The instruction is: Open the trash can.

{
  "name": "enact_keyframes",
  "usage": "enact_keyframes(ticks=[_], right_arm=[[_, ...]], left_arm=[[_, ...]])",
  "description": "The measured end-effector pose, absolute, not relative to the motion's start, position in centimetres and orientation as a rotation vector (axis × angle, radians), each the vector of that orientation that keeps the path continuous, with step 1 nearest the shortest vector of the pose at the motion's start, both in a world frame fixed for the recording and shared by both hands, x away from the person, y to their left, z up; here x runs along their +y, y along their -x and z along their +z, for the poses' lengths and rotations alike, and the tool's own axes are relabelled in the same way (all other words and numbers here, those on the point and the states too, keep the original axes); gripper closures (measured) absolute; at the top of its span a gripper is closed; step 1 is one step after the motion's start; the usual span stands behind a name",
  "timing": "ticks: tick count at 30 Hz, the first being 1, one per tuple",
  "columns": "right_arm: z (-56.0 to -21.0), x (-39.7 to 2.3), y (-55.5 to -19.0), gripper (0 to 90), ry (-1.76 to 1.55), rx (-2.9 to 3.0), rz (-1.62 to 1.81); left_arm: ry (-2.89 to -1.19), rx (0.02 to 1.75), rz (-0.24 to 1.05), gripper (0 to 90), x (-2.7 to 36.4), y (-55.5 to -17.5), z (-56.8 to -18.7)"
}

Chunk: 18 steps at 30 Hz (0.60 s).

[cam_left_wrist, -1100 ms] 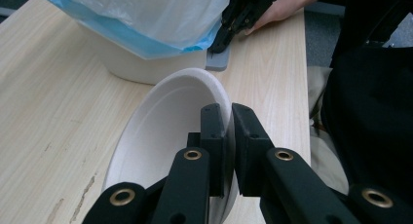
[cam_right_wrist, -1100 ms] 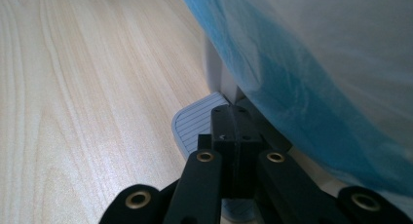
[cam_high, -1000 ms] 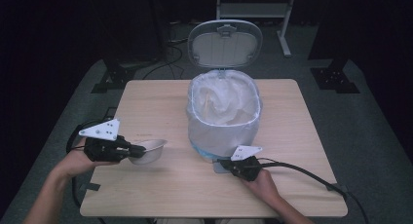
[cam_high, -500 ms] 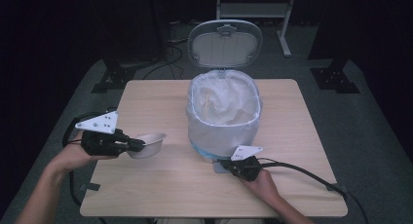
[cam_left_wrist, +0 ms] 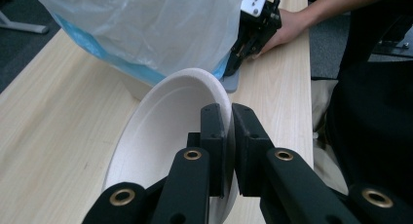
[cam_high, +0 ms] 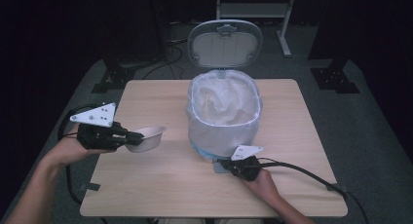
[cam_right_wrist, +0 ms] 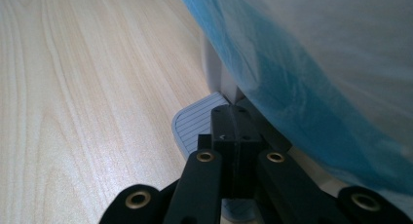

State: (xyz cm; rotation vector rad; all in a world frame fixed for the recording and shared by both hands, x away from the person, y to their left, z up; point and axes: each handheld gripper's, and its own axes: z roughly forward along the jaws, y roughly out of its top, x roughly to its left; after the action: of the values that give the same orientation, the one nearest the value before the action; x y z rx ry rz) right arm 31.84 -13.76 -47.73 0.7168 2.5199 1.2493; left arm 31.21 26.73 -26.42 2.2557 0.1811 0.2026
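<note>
Clamping the white bowl's (cam_high: 146, 138) rim, our left gripper (cam_high: 127, 138) holds it left of the bin (cam_high: 224, 114) — our right gripper (cam_high: 225, 164), closed, presses the pedal (cam_right_wrist: 195, 122).

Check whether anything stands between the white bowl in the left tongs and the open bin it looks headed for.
Nothing visible does. The left tongs grip the white bowl by its rim, above bare table left of the lined bin. The lid stands open, with the right tongs shut and on the pedal.

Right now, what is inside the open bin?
A white liner bag lines the bin, rumpled inside. Its folds cover the bottom, so any contents stay unseen.
</note>
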Motion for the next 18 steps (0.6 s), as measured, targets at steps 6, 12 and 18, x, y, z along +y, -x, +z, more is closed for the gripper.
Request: enact_keyframes(ticks=[6, 12, 18], right_arm=[[-47.8, -13.8, -32.0, 90.0, -0.71, 2.523, 1.256], [-47.7, -13.8, -31.9, 90.0, -0.713, 2.525, 1.26], [-47.7, -13.8, -32.0, 90.0, -0.711, 2.526, 1.26]], left_arm=[[-2.267, 0.18, 0.195, 84.4, 26.5, -31.4, -25.9], [-2.259, 0.163, 0.211, 84.4, 26.1, -31.3, -24.9], [-2.267, 0.153, 0.227, 84.4, 25.8, -31.1, -24.1]])
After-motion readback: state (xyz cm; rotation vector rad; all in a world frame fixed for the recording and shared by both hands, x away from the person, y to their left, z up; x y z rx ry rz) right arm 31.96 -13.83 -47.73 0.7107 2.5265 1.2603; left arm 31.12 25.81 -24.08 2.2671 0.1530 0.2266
